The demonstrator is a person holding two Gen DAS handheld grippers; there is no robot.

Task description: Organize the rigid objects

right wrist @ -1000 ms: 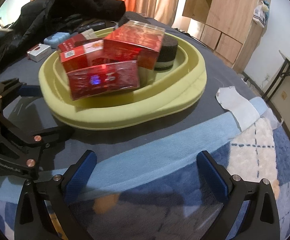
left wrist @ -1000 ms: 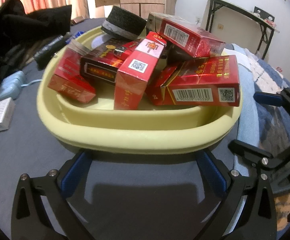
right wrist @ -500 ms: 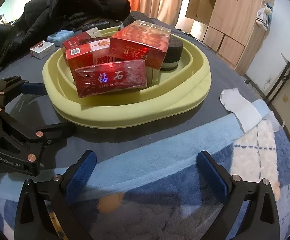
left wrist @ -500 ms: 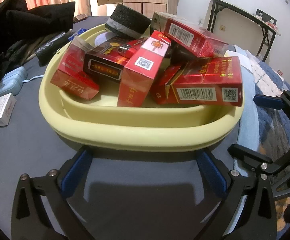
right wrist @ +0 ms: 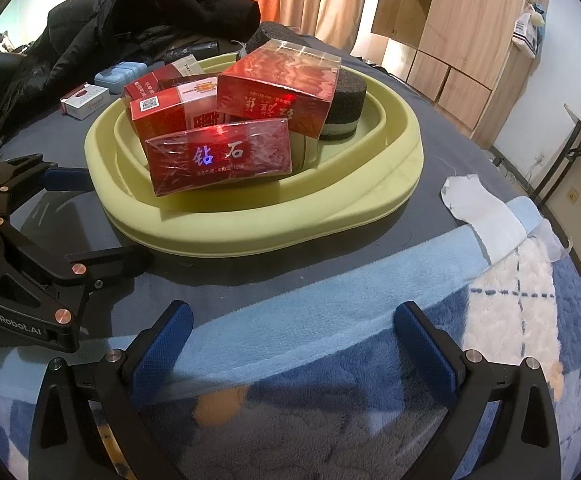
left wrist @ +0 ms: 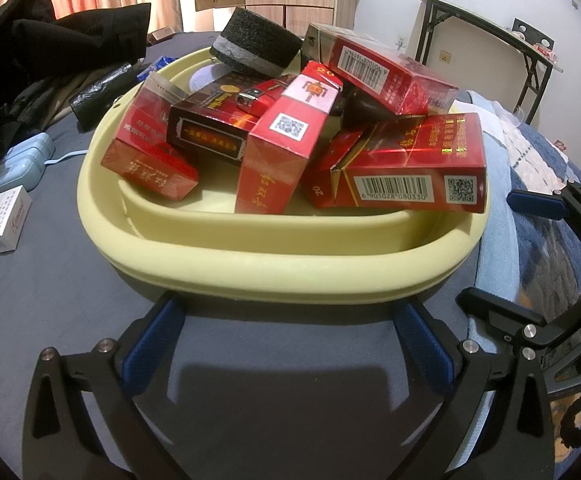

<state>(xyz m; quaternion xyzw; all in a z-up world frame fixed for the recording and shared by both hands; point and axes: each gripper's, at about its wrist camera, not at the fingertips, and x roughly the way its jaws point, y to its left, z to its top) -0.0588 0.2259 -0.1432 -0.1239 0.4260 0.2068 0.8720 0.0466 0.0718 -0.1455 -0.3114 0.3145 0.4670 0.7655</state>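
Note:
A pale yellow basin (left wrist: 274, 268) (right wrist: 274, 232) sits on a grey bed cover and holds several red cigarette boxes (left wrist: 402, 164) (right wrist: 220, 160) and a black round sponge (left wrist: 256, 48) (right wrist: 344, 104). My left gripper (left wrist: 286, 340) is open and empty, just in front of the basin's near rim. My right gripper (right wrist: 294, 344) is open and empty, over the blue blanket, a short way back from the basin. Each gripper shows at the edge of the other's view.
A white cigarette pack (left wrist: 0, 224) (right wrist: 86, 100) and a light blue case (left wrist: 18, 164) (right wrist: 120, 72) lie left of the basin. Black clothing (left wrist: 50, 48) is piled behind. A white cloth (right wrist: 482, 208) lies on the blue blanket (right wrist: 490, 320). A folding table (left wrist: 486, 20) stands behind.
Both grippers have pulled back and risen slightly, so the basin sits a little lower and farther in both views. The jaws stayed open. Nothing in the basin moved.

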